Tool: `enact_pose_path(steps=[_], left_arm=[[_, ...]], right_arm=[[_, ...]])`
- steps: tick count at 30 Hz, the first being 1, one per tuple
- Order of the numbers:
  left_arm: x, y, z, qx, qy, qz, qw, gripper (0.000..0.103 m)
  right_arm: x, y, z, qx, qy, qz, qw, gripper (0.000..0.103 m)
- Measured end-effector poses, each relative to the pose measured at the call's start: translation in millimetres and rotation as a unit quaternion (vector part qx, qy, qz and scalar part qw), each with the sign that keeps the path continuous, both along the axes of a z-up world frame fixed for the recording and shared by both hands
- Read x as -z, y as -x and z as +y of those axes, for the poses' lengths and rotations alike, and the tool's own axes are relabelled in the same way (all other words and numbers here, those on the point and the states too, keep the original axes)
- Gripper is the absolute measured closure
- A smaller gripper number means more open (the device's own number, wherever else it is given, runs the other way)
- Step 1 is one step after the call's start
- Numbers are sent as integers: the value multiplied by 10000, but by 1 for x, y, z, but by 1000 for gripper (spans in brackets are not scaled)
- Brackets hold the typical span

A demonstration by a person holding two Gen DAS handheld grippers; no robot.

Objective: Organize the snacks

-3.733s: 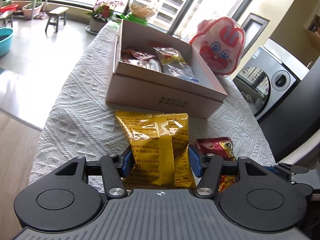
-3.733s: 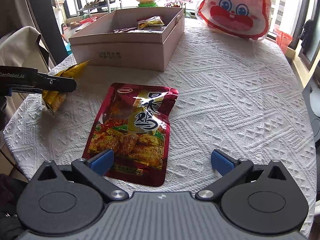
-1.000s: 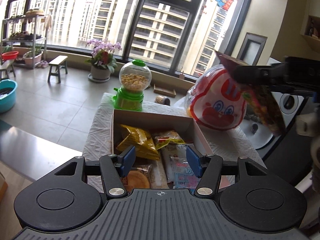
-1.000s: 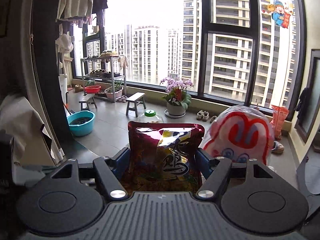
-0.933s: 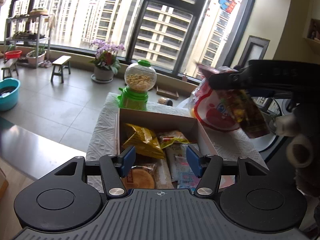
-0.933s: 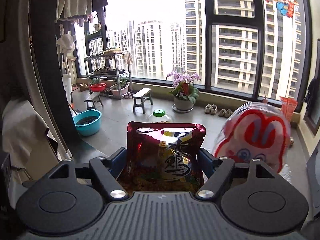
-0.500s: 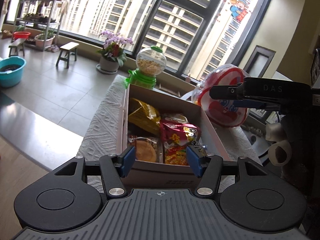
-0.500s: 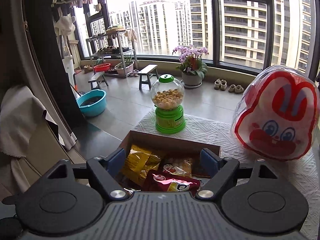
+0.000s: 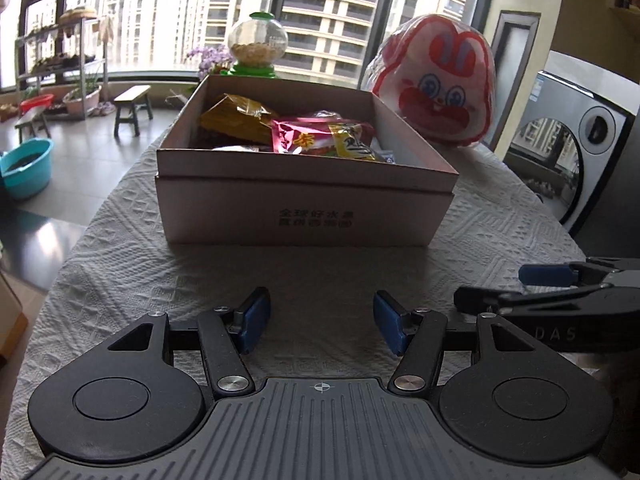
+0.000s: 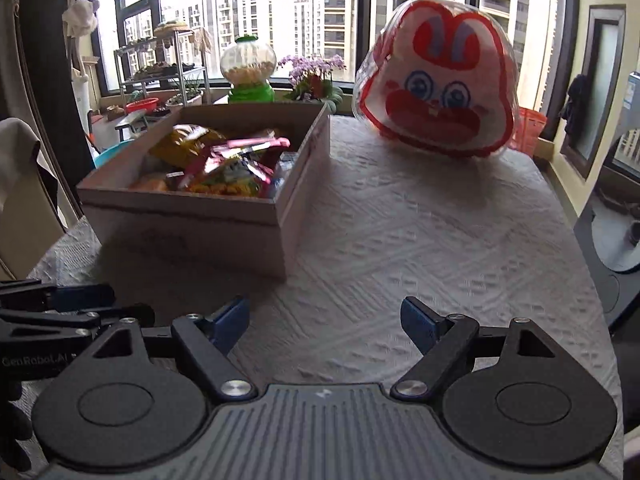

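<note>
Looking along the left gripper, its jaws stand spread and empty over bare tablecloth; the snack packets lie piled in the cardboard box, likely gathered for tidiness. Only the right wrist view shows the right gripper, spread wide and empty, and the box's side wall.

White-clothed table; cardboard box, rabbit bag, candy dispenser

Both grippers hang low in front of the box, pointing toward it. The left gripper and right gripper sit side by side, jaws spread, nothing between them.
</note>
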State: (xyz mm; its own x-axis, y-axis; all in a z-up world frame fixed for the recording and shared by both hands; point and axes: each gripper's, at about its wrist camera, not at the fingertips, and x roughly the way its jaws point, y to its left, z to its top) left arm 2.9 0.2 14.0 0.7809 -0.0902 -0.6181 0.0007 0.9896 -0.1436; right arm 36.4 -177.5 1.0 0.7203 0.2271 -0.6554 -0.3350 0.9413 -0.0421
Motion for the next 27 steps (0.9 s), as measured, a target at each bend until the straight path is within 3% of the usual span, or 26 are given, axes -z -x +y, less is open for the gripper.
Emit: enact_pose_path(steps=[6,10,27], left_arm=[[8,3,-23,-74,-796,-189,9966,40],[10,5,-23,-135,-763,-213,9968,40],[10,3,-21,-99,-744,-229,9969,40]], right_arm=[[16,4,-8,264,-151,-189,9994,7],[18,6,-8,219,-184,-378,9989,2],[19,8,-7,254,-195,-411,9986,2]])
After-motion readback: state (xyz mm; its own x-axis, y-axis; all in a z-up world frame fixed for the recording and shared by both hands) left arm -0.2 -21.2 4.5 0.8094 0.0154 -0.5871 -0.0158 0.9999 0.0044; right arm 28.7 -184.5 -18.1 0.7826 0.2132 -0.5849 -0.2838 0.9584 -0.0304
